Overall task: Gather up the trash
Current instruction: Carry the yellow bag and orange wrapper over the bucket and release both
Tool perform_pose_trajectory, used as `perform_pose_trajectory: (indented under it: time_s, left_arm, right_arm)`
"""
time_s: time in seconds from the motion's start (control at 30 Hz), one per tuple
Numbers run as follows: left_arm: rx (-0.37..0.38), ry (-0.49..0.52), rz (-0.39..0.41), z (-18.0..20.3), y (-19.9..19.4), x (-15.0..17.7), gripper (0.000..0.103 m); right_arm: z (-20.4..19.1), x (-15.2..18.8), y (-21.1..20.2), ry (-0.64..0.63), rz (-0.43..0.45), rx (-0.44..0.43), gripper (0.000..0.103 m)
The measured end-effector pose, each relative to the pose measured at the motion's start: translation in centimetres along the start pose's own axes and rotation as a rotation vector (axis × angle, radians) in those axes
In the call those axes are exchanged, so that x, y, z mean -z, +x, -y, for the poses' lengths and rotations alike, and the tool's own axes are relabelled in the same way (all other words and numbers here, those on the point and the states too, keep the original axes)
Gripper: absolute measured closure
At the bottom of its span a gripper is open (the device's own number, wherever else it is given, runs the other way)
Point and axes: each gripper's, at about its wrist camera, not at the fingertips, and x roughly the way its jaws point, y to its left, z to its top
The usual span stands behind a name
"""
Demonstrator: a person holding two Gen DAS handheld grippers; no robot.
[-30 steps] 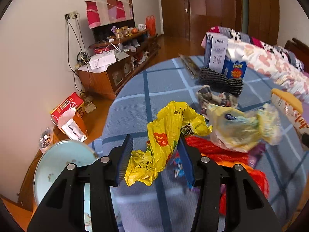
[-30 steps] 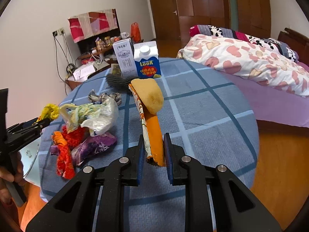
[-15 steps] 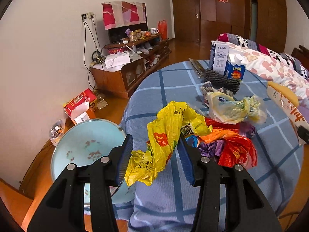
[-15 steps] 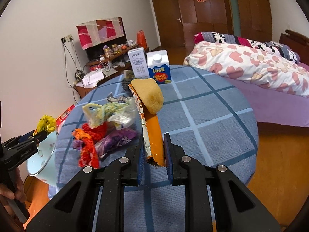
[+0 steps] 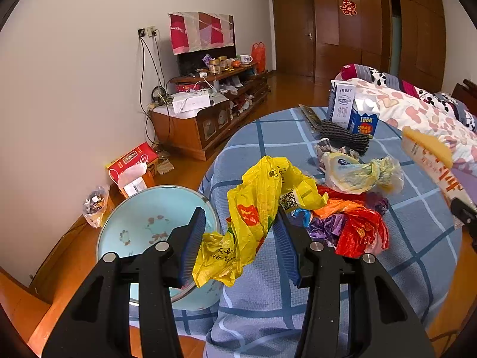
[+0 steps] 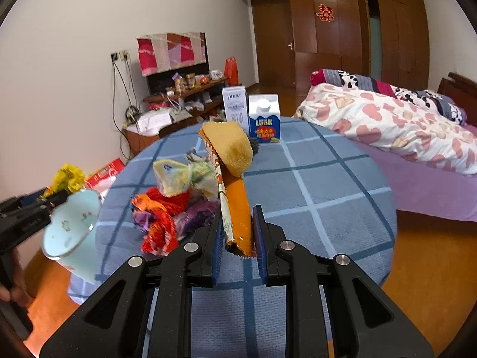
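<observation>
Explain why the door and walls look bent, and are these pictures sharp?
Left wrist view: fisheye lens bows the walls, dark corners; the yellow bag in the left tongs is sharp. Right wrist view: same curving; the orange wrapper in the right tongs is crisp, glare on the wardrobe doors.

Left wrist view looks close along its fingers across the table (image 5: 262, 137) toward twelve o'clock; right wrist view likewise; both share the milk cartons (image 6: 263, 122).

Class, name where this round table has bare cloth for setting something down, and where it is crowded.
Bare: the tablecloth between the cartons and the bed-side edge. Crowded: the bag heap on the side toward the basin.
</observation>
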Motion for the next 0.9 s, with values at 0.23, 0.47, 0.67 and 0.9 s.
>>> perform_pose_trajectory:
  time_s: [0.23, 0.47, 0.67, 0.9]
  left_arm:
    - [0.001, 0.000, -0.017, -0.1, 0.2, 0.6, 0.055]
    - [-0.005, -0.009, -0.022, -0.2, 0.2, 0.6, 0.055]
    - [-0.022, -0.017, -0.013, -0.5, 0.1, 0.6, 0.055]
    - [-0.058, -0.040, -0.011, -2.1, -0.3, 0.8, 0.055]
  right_arm:
    - [3.6, 1.1, 3.6, 0.202, -0.211, -0.101, 0.084]
    - [4.0, 1.2, 3.2, 0.211, -0.194, -0.080, 0.085]
    - [2.6, 0.3, 0.8, 0.113, -0.070, -0.015, 0.085]
    - [-0.2, -0.4, -1.0, 0.011, 0.005, -0.019, 0.085]
